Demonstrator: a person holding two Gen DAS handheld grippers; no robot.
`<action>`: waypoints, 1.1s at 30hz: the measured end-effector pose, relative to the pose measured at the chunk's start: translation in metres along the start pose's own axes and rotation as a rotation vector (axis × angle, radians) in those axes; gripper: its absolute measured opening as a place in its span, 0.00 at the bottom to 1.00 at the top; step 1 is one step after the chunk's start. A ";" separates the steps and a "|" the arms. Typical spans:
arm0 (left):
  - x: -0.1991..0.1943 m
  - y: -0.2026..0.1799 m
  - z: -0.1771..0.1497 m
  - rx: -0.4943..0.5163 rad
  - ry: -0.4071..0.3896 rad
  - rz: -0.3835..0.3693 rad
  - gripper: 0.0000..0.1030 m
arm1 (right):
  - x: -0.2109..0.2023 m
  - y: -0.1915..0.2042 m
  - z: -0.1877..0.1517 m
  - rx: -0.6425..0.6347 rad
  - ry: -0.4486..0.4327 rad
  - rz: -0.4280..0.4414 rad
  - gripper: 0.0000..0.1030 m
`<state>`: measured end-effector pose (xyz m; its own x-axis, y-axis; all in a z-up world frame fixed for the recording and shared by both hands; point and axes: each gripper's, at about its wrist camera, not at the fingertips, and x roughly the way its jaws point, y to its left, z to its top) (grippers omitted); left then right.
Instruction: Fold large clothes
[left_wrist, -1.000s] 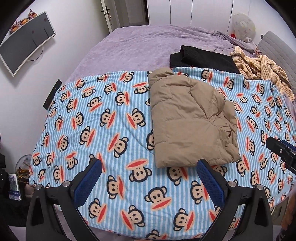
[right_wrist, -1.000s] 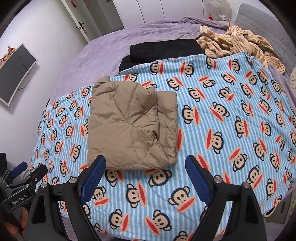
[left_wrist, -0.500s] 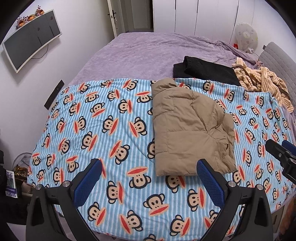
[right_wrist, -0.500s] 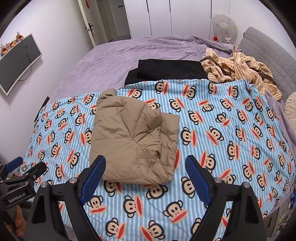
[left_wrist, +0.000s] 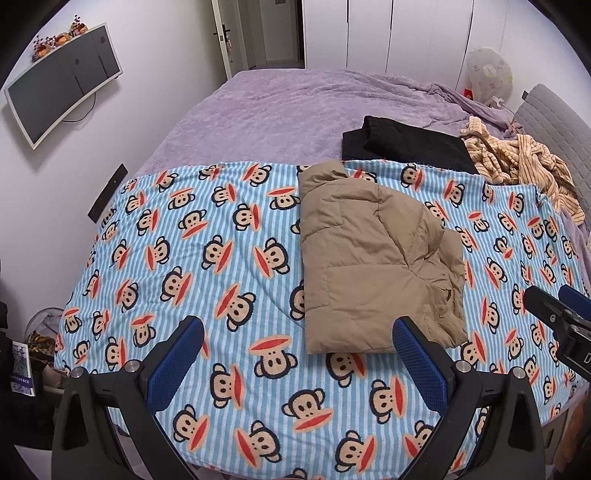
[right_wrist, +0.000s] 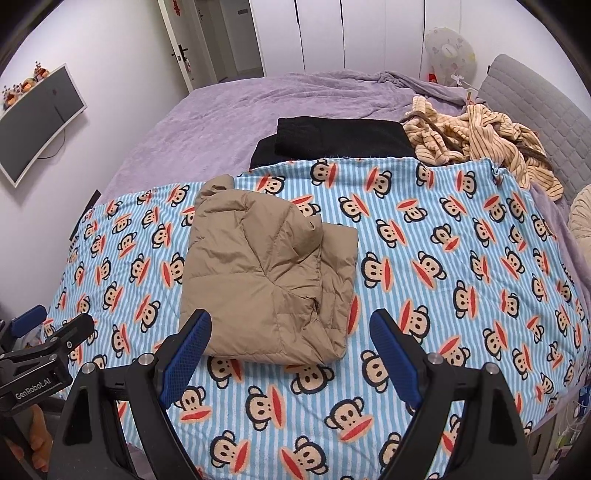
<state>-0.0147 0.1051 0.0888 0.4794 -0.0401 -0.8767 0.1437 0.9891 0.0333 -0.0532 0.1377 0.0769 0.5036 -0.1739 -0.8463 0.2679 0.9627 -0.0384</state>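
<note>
A tan puffer jacket (left_wrist: 373, 254) lies folded into a compact rectangle on a blue striped monkey-print blanket (left_wrist: 207, 258) on the bed; it also shows in the right wrist view (right_wrist: 269, 273). My left gripper (left_wrist: 295, 354) is open and empty, held above the blanket's near edge, left of the jacket's near end. My right gripper (right_wrist: 290, 343) is open and empty, above the jacket's near edge. Each gripper shows at the edge of the other's view, the right (left_wrist: 557, 317) and the left (right_wrist: 40, 339).
A folded black garment (right_wrist: 332, 138) lies behind the blanket on the purple bedspread (right_wrist: 258, 107). A striped yellow garment (right_wrist: 476, 140) is heaped at the back right by a grey headboard (right_wrist: 535, 110). A monitor (left_wrist: 62, 92) hangs on the left wall.
Both grippers have drawn back and up from the bed, so the jacket and blanket look farther away. The jacket has not moved.
</note>
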 end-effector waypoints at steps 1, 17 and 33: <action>0.000 -0.001 0.000 0.000 0.000 0.001 0.99 | 0.000 0.000 0.000 0.000 0.000 0.000 0.87; -0.004 0.003 -0.002 -0.004 -0.002 0.008 0.99 | 0.000 -0.001 -0.001 -0.001 0.001 0.002 0.87; -0.006 0.005 -0.005 -0.011 -0.001 0.010 0.99 | -0.001 -0.001 -0.001 0.000 0.002 0.001 0.87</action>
<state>-0.0215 0.1110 0.0920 0.4819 -0.0308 -0.8757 0.1295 0.9909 0.0364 -0.0551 0.1369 0.0768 0.5027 -0.1722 -0.8471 0.2668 0.9630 -0.0374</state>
